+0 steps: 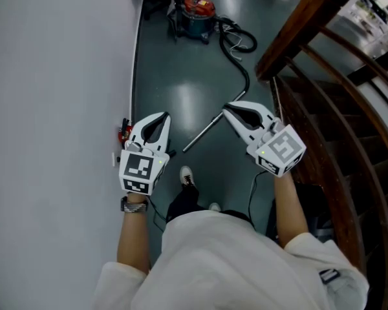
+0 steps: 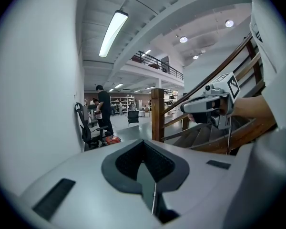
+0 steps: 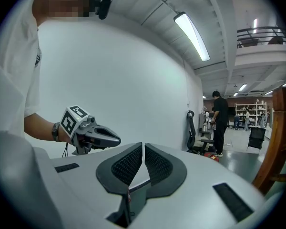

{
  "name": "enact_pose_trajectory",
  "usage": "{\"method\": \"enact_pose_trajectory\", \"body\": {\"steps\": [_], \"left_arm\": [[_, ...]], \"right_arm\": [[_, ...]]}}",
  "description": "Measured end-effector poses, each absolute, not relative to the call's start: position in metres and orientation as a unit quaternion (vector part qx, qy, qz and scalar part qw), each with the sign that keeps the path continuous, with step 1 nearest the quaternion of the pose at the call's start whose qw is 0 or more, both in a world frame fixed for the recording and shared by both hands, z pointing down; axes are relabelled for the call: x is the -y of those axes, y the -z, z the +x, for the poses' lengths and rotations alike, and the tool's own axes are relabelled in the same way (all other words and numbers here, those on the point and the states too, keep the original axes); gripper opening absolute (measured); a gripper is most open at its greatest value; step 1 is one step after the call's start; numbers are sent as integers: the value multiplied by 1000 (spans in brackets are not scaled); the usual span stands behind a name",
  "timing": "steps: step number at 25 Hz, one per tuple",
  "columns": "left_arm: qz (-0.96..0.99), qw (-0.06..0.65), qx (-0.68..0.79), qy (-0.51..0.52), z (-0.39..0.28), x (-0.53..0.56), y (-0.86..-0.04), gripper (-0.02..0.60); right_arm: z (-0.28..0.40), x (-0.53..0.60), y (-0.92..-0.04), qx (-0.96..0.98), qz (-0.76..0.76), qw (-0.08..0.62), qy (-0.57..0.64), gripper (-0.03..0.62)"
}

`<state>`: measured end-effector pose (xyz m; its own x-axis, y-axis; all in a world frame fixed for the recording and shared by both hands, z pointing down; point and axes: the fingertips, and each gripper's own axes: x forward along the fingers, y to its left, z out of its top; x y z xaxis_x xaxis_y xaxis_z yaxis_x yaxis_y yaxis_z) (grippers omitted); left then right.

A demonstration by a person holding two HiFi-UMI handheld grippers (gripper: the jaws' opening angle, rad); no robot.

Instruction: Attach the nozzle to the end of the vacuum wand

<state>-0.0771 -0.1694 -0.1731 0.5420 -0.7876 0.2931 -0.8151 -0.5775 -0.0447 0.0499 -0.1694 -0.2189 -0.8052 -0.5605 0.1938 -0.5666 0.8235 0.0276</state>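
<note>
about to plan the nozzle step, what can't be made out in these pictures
- Nozzle: the head view shows nothing that clearly reads as one. The small red and black object by the white wall is too small to identify and sits partly behind the left gripper.
- Silver metal wand: in the head view its upper end is covered by the right gripper.
</note>
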Motion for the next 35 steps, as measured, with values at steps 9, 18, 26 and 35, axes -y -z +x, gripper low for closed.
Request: {"method": "enact_pose_trajectory", "body": {"steps": [9,18,26,35], "left_arm": [[876,71,456,-144,-75,185,147,-5],[864,87,472,-150,-63,154,112,-4],[855,85,487,-155,-67,155,72,-5],[849,83,495,-163,-71,167,24,-5]], "right_arm": [[50,187,191,949,296,110,-26,31],[57,170,148,957,266,113,-41,32],[67,175,98,953,271,124,-50,31],[80,185,43,951,271,139,-50,32]]}}
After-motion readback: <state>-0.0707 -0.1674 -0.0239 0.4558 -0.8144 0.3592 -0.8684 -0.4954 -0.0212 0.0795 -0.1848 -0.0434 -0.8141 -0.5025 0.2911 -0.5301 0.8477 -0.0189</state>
